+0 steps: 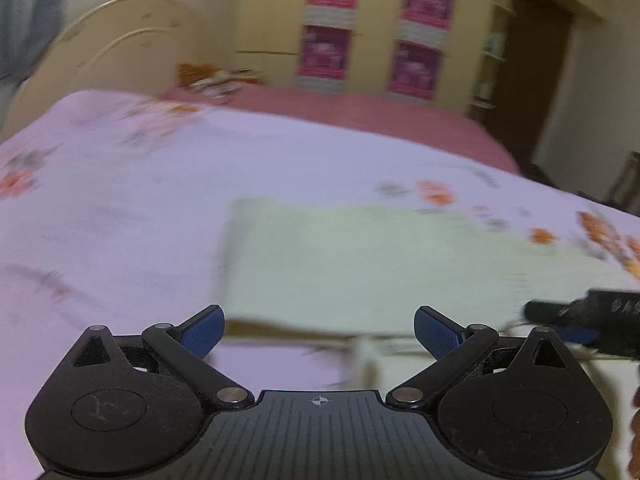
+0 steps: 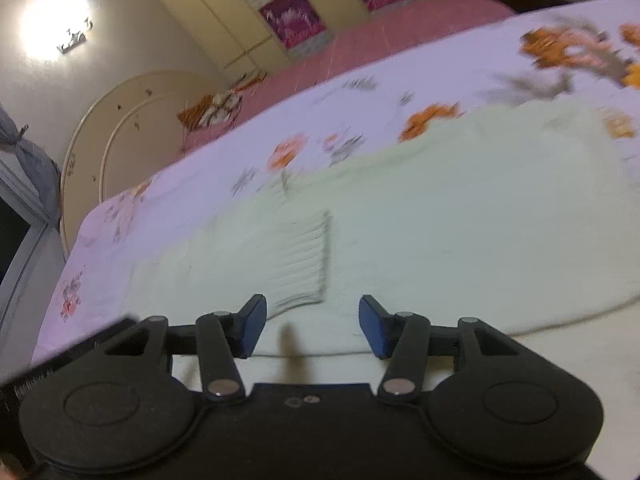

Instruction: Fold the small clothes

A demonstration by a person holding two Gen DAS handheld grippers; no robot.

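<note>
- Pale green knitted garment [image 2: 420, 216] spread flat on the bed, over the white bedsheet with orange flower print [image 1: 120, 200], probably so that the edges are easy to reach for folding
- In the left wrist view, same garment seen as a neat rectangle with a straight left edge, likely one fold already made
- Left hand-held gripper [image 1: 319, 334] released, blue pads wide apart and nothing between them, held low just at the near edge of the garment; judged free to take a new edge
- Right hand-held gripper [image 2: 312, 326] about half open, nothing pinched between the pads, hovering over the near edge of the garment next to a ribbed patch [image 2: 300, 260]; seems placed to reach the cloth on its own side
- Both views blurred, so small details of the fabric not clear
- Cream rounded headboard [image 2: 132, 128] and pink blanket [image 1: 360, 116] further behind, well apart from the garment, not part of the work
</note>
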